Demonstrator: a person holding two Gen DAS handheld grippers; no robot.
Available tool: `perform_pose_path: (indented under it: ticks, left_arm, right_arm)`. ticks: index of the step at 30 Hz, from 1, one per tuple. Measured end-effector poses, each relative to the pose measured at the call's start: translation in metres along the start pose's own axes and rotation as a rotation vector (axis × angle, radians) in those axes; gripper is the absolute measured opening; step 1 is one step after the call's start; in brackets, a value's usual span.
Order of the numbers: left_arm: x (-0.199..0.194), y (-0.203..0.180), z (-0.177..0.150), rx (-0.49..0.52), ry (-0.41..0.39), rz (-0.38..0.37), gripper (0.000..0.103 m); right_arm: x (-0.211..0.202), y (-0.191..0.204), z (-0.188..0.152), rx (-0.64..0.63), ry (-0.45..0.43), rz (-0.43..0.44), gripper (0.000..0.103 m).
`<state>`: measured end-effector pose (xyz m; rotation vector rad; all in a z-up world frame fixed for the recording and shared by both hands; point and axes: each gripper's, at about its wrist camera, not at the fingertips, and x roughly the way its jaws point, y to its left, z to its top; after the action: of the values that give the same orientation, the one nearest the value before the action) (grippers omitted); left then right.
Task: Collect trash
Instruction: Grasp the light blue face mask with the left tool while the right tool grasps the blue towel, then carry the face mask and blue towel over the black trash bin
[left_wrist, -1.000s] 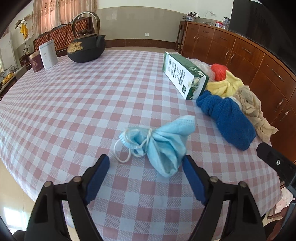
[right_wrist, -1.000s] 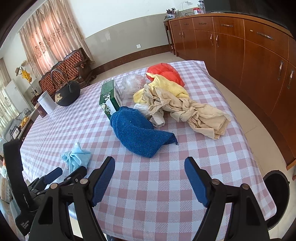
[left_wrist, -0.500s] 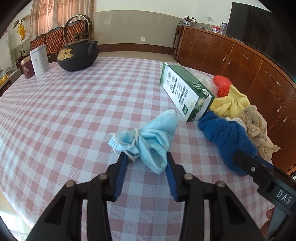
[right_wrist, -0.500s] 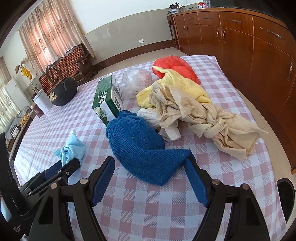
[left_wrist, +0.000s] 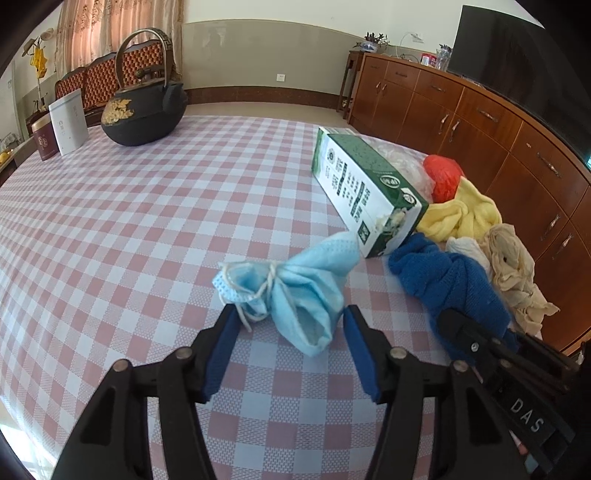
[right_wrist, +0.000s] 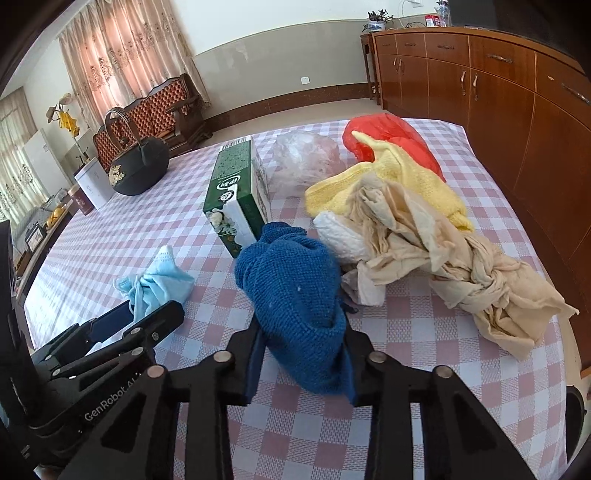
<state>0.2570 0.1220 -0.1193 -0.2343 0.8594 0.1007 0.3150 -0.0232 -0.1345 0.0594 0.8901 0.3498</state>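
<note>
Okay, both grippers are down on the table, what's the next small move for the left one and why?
Probably close the left gripper on the blue face mask. Its jaws have just been opening, and the mask lies between the pads with gaps either side, while the right gripper already squeezes the blue knitted cloth.

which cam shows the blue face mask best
The left wrist view: the crumpled blue face mask lies close and central, between the left gripper pads, ear loop visible. The right wrist view shows it small at the left edge, partly hidden behind that gripper.
</note>
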Motion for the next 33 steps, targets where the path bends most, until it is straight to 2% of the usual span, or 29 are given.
perform_pose_path:
  ticks: [1,3,5,11,18,33]
  left_arm:
    - [-0.001,0.002,0.000,-0.003,0.001,-0.004,0.046]
    - [-0.002,0.004,0.000,-0.009,-0.002,-0.009,0.039]
    - [-0.004,0.006,-0.002,-0.006,-0.008,-0.006,0.018]
    - [-0.022,0.003,-0.005,-0.014,-0.033,-0.032,0.018]
    - [-0.052,-0.008,-0.010,-0.002,-0.067,-0.072,0.018]
    - [-0.098,-0.072,-0.038,0.092,-0.071,-0.173,0.018]
  right_arm:
    - [0.000,-0.001,-0.001,0.008,0.002,0.016,0.028]
    - [-0.003,-0.002,-0.002,0.027,-0.004,0.038,0.026]
    - [-0.007,-0.003,-0.004,0.040,-0.007,0.055,0.026]
    - [-0.030,-0.005,-0.012,0.059,-0.033,0.075,0.026]
    - [-0.075,-0.013,-0.020,0.078,-0.081,0.085,0.026]
    - [-0.160,-0.059,-0.059,0.153,-0.149,0.028,0.026]
